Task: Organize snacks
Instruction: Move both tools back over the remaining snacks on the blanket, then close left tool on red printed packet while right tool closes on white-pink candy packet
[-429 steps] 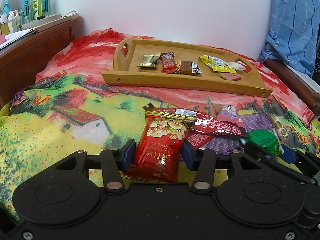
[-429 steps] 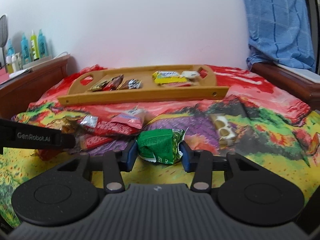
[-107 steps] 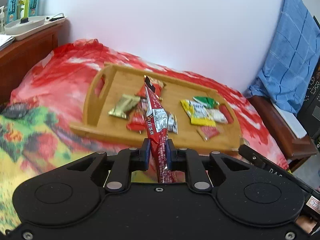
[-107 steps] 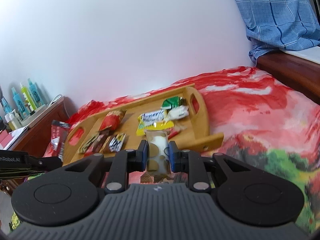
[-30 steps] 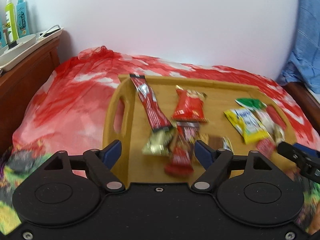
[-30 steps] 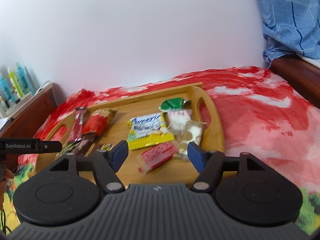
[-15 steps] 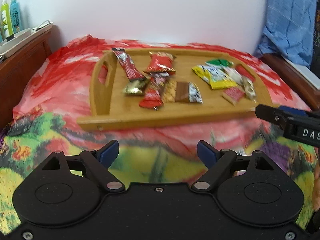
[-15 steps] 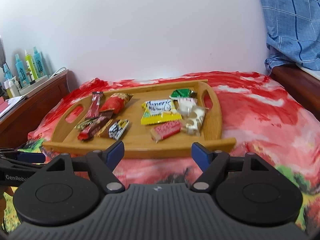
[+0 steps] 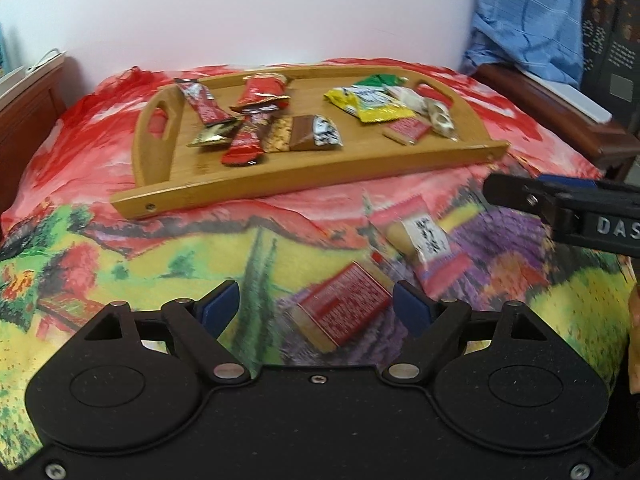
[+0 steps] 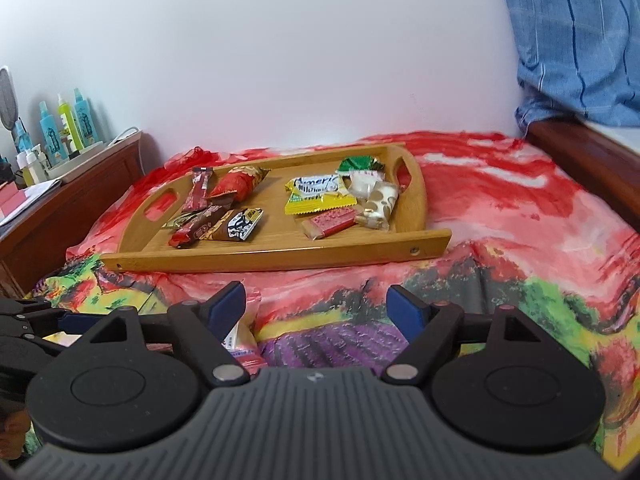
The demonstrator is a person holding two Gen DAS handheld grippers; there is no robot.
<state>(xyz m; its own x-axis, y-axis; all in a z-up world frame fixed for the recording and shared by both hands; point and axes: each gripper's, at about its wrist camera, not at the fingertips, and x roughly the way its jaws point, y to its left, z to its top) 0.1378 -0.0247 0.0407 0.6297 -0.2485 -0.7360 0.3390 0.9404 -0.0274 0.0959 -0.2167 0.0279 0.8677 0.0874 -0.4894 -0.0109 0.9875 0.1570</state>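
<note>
step: pick next snack | left gripper (image 9: pixel 316 306) jaws open, empty, over flat red rectangular packet (image 9: pixel 340 310) on bed, near of bamboo tray (image 9: pixel 304 174) | right gripper (image 10: pixel 316 306) jaws open, pink-white packet (image 9: pixel 424 240) at their left | advice: straddle narrow sides, pinch low, avoid patterned bedspread (image 9: pixel 160 256)

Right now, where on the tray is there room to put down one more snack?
The wooden tray has bare wood along its front edge, and a strip down the middle between the brown chocolate bar and the yellow packet. Both ends are crowded with wrappers, some overlapping.
</note>
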